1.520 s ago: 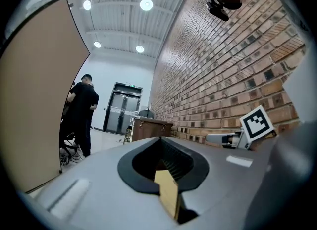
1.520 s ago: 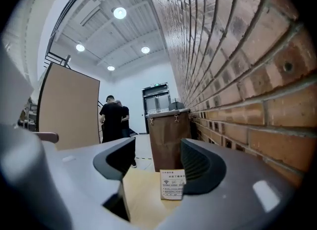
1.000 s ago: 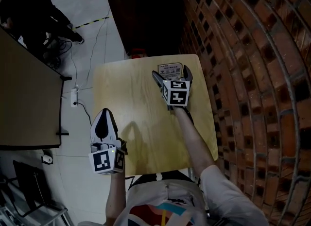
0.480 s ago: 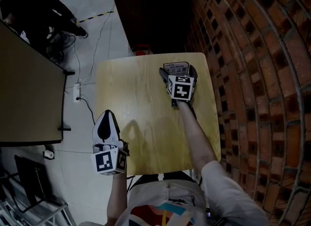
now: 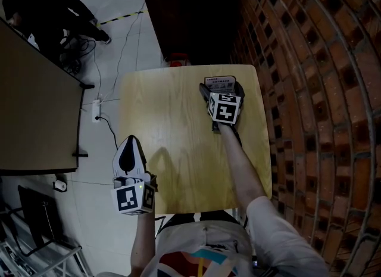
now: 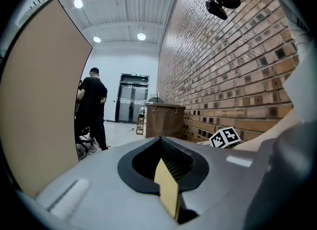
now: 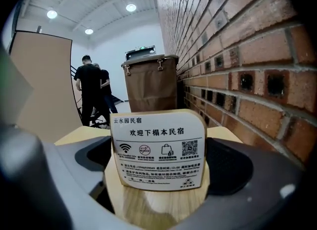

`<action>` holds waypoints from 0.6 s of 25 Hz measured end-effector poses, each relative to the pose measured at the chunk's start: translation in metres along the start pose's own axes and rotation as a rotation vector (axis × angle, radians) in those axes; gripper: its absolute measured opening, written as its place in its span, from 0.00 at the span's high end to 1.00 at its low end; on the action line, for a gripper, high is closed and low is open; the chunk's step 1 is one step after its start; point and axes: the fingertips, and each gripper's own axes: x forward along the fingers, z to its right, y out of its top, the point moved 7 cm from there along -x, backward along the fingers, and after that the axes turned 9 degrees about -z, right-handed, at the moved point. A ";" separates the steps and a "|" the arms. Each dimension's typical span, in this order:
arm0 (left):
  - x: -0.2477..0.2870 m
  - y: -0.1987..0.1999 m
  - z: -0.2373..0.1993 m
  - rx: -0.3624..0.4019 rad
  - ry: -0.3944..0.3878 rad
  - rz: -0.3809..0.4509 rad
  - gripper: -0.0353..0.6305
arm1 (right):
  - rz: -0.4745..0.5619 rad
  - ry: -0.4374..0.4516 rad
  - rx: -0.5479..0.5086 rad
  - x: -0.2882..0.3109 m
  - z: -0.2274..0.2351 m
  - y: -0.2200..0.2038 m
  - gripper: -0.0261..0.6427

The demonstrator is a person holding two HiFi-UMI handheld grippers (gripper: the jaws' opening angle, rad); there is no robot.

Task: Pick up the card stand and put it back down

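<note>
The card stand (image 5: 218,81), a white printed card in a wooden base, stands upright near the far right edge of the pale wooden table (image 5: 166,121). My right gripper (image 5: 219,86) is open, one jaw on each side of the stand. In the right gripper view the card stand (image 7: 158,157) fills the gap between the jaws of the right gripper (image 7: 159,151), close to both; contact is not visible. My left gripper (image 5: 130,148) hangs off the table's near left edge, shut and holding nothing. In the left gripper view only a sliver of table shows past the left gripper (image 6: 161,147).
A brick wall (image 5: 309,91) runs close along the table's right side. A large dark tabletop (image 5: 30,121) stands to the left across a strip of floor with a power strip (image 5: 96,110) and cable. A person in black (image 7: 90,93) stands beyond a brown bin (image 7: 148,83).
My right gripper has moved forward, so its jaws now straddle the card stand. The left gripper has stayed in place.
</note>
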 end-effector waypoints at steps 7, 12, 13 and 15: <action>-0.004 -0.002 -0.001 -0.004 0.006 -0.001 0.94 | -0.005 -0.006 -0.014 -0.001 0.001 -0.001 0.12; -0.006 -0.001 -0.002 -0.001 0.013 0.000 0.94 | -0.009 -0.012 -0.017 -0.002 0.002 -0.001 0.14; -0.007 -0.001 -0.002 -0.001 0.015 0.000 0.94 | -0.009 -0.012 -0.017 -0.002 0.002 -0.001 0.14; -0.008 -0.001 -0.003 -0.002 0.019 0.001 0.94 | -0.008 -0.011 -0.017 -0.002 0.002 -0.001 0.14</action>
